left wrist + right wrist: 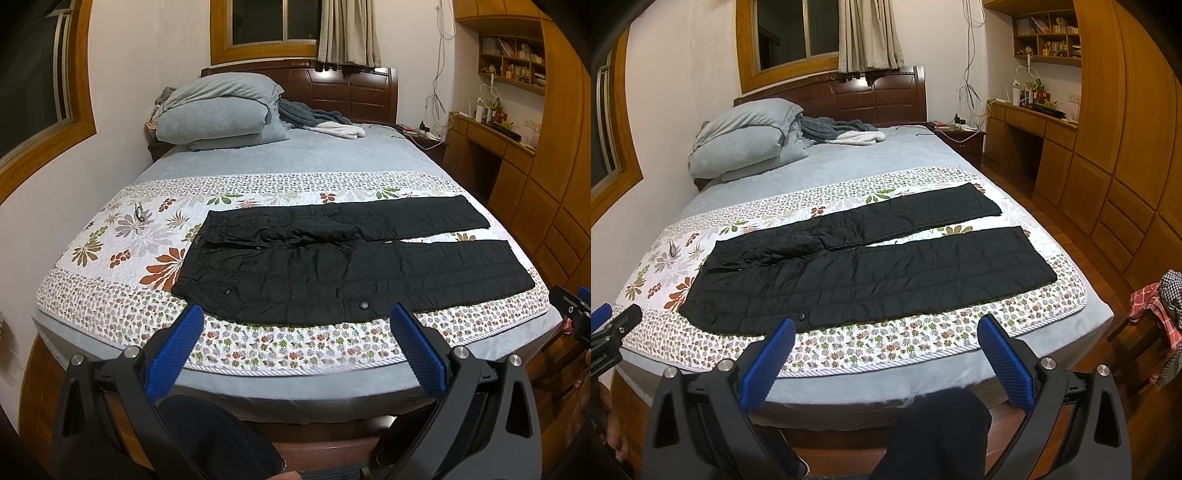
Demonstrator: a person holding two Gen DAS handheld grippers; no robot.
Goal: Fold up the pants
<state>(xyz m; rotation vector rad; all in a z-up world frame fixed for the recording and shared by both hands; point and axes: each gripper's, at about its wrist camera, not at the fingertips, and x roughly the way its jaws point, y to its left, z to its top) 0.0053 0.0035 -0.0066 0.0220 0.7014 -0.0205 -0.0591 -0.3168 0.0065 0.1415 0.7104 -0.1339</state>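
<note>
Black pants lie flat on floral quilt across bed; both grippers' fingers spread, left gripper, right gripper.

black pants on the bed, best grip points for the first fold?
Probably the near edge of the black quilted pants: left gripper at the waistband corner, right gripper at the near leg's hem. Come in low from the bed's foot; they lie flat, legs spread, edge facing both open jaws.

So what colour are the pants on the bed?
Black pants, clearest in the right wrist view.
</note>
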